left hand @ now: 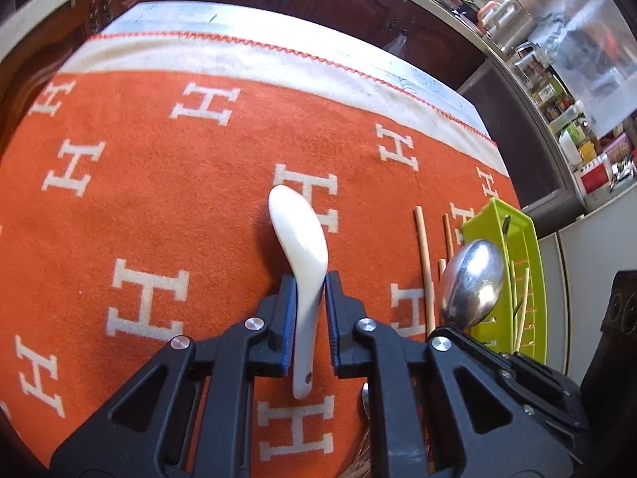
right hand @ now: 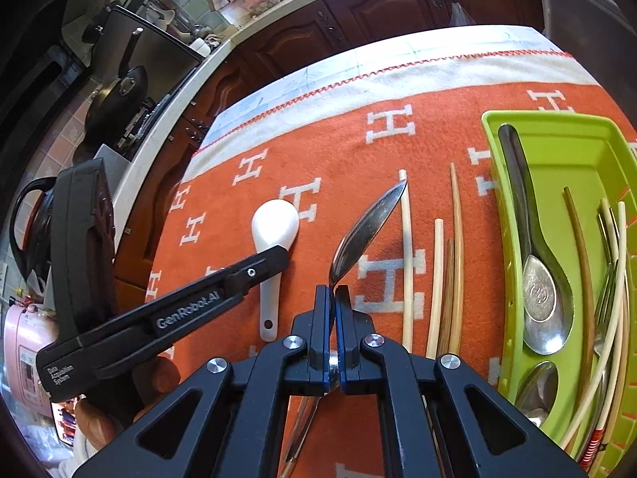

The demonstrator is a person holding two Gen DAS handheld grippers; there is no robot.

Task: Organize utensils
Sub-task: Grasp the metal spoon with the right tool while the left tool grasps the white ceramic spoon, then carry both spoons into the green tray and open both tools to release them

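in the left wrist view, the left gripper [left hand: 310, 279] rises from the bottom centre of the frame, its jaws pinching the handle of a white ceramic spoon [left hand: 300, 247] whose bowl points toward the upper middle, over an orange cloth [left hand: 159, 127] with white h letters covering the surface. in the right wrist view, the right gripper [right hand: 333, 290] at bottom centre has its jaws pressed together on a metal spoon [right hand: 366, 231], bowl tilted toward the upper right. loose chopsticks [right hand: 438, 279] lie on the cloth just right of it. a green tray [right hand: 557, 147] at the right edge holds spoons, forks and chopsticks.
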